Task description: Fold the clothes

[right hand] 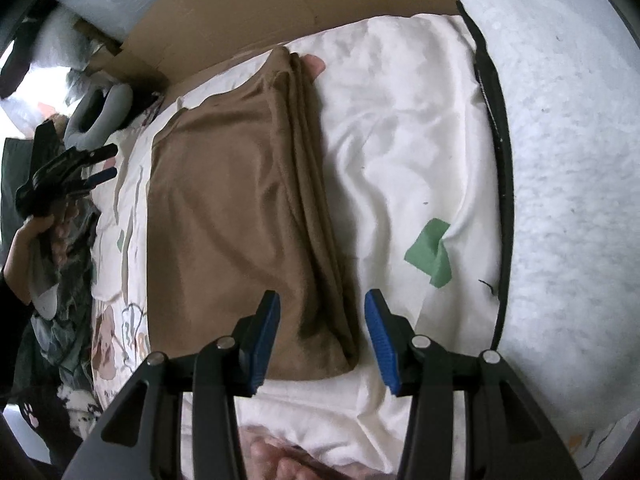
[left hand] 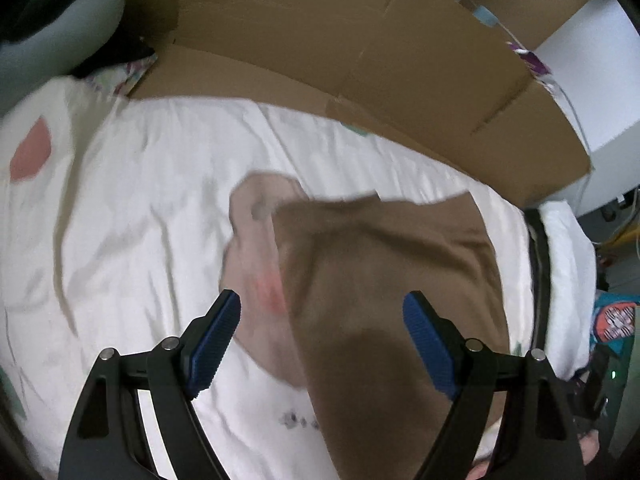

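Right-wrist view: one brown garment point(right hand: 224, 208) lies folded into a long rectangle on a white bedsheet point(right hand: 400, 152), its stacked edges bunched in ridges along the right side and its near corner rounded over. The cloth looks soft and slightly shiny, with shallow creases across the top layer. The right claw point(right hand: 322, 340) hovers above the garment's near right corner, its two blue-padded fingers partly apart and gripping nothing. At the left edge of this view the left claw point(right hand: 105, 164) is seen from the side, held by a hand point(right hand: 34, 228) off the edge of the bed. One green patch point(right hand: 430, 254) marks the sheet to the right of the garment, and flattened cardboard point(right hand: 224, 12) lies beyond the head of the bed, with a grey neck pillow point(right hand: 100, 114) near it.

Left-wrist view, blurred: the same brown garment point(left hand: 384, 280) lies on the sheet point(left hand: 140, 208), with a paler tan layer point(left hand: 256, 248) showing along its left side. The left claw point(left hand: 322, 344) hangs over it with both blue pads wide apart and empty. Cardboard point(left hand: 360, 60) lines the far side.
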Action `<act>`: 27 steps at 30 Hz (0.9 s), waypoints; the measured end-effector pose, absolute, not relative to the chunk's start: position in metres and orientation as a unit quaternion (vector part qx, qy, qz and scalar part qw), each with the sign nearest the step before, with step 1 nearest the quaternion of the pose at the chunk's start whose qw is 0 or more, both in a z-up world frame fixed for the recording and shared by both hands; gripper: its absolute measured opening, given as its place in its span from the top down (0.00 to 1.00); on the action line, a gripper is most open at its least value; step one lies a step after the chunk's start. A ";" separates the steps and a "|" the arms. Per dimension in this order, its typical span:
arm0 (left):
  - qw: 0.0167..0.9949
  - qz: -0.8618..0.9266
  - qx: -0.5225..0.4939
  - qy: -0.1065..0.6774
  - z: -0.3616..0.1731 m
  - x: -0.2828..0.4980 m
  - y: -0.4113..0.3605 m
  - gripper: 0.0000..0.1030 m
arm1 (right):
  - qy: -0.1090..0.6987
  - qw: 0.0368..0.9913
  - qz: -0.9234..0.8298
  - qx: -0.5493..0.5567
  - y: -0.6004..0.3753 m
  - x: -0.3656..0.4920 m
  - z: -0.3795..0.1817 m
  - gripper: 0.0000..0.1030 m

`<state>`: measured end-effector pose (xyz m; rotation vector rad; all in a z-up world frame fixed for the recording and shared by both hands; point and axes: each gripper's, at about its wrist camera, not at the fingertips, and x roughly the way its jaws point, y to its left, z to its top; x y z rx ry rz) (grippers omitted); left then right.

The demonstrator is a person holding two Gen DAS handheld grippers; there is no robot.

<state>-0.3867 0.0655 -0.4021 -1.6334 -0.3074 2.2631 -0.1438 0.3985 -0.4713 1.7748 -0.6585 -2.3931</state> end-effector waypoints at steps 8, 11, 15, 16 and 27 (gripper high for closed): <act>0.170 0.793 -0.568 -0.141 -0.405 -0.314 0.056 0.18 | -0.183 0.060 -0.793 0.578 0.390 -0.140 -0.459 0.59; 0.180 0.793 -0.563 -0.147 -0.405 -0.287 0.057 0.18 | -0.181 0.065 -0.789 0.584 0.384 -0.140 -0.463 0.59; 0.194 0.785 -0.566 -0.159 -0.411 -0.261 0.060 0.18 | -0.170 0.073 -0.790 0.585 0.381 -0.135 -0.461 0.59; 0.194 0.783 -0.568 -0.167 -0.413 -0.256 0.059 0.18 | -0.167 0.075 -0.790 0.586 0.381 -0.134 -0.459 0.59; 0.190 0.753 -0.595 -0.207 -0.447 -0.236 0.059 0.20 | -0.170 0.069 -0.784 0.592 0.385 -0.130 -0.467 0.59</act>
